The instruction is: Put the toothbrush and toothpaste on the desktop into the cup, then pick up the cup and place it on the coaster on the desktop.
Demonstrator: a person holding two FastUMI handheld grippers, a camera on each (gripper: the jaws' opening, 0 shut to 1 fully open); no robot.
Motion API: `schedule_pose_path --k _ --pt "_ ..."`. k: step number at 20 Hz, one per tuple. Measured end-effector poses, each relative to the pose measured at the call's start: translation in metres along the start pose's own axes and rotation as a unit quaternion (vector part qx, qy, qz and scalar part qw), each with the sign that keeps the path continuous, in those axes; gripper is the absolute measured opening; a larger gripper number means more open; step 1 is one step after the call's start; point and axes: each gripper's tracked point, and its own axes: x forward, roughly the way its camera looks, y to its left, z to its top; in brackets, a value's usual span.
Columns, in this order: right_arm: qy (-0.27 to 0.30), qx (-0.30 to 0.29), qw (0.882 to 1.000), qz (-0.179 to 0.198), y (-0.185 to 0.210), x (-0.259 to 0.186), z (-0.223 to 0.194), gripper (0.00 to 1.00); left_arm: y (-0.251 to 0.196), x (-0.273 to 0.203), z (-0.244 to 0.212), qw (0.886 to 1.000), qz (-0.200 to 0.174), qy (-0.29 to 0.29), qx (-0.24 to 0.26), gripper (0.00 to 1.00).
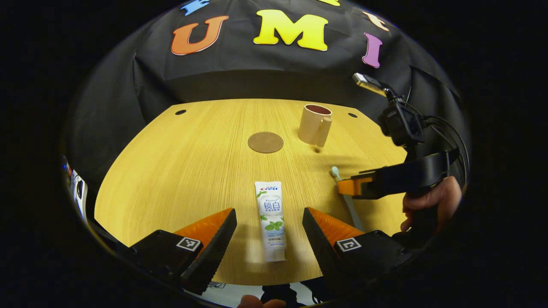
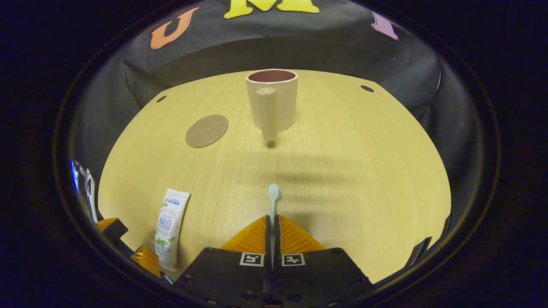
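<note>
The wooden desktop (image 2: 342, 171) carries toothpaste (image 1: 270, 218), coaster (image 1: 265, 142) and cup (image 2: 272, 100).

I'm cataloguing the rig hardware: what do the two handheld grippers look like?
Each has a black body; the left gripper and right gripper have wedge-shaped ribbed fingers, a square black-and-white marker behind each. The left gripper view shows the right one topped by a black camera block with looping black cables.

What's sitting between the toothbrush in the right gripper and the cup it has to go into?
Nothing visible. In the right gripper view, the right gripper is shut on the toothbrush, and bare desktop runs from its head to the cup. The coaster lies off to the side, the toothpaste nearer.
</note>
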Motion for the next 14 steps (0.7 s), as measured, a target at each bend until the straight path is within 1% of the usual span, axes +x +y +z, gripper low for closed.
schedule_pose_path --k 6,7,8,9,10,11,12,13,14 --pt "-0.017 0.02 1.0 0.012 -0.007 -0.024 0.013 0.0 -0.002 0.026 -0.019 1.0 0.01 0.02 0.006 0.98" --pt "-0.02 0.022 0.999 0.013 -0.008 -0.028 0.015 0.0 -0.003 0.028 -0.022 1.0 0.01 0.023 0.008 0.96" --pt "-0.022 0.023 0.999 0.014 -0.01 -0.032 0.017 0.03 -0.002 0.031 -0.024 1.0 0.011 0.025 0.01 0.95" --pt "-0.026 0.025 0.999 0.015 -0.011 -0.036 0.019 0.0 -0.001 0.034 -0.026 0.999 0.013 0.026 0.013 0.9" --pt "-0.029 0.028 0.999 0.015 -0.013 -0.039 0.021 0.0 -0.001 0.034 -0.026 0.999 0.015 0.026 0.015 0.88" --pt "-0.033 0.03 0.999 0.015 -0.014 -0.041 0.022 0.0 0.0 0.035 -0.026 0.999 0.015 0.026 0.017 0.9" --pt "-0.036 0.032 0.999 0.016 -0.015 -0.043 0.024 0.0 0.0 0.036 -0.027 0.999 0.016 0.027 0.019 0.82" --pt "-0.039 0.031 0.999 0.014 -0.018 -0.044 0.025 0.0 0.0 0.038 -0.028 0.999 0.016 0.029 0.022 0.77" --pt "-0.04 0.031 0.999 0.013 -0.02 -0.045 0.025 0.0 0.0 0.038 -0.029 0.999 0.018 0.03 0.025 0.74"
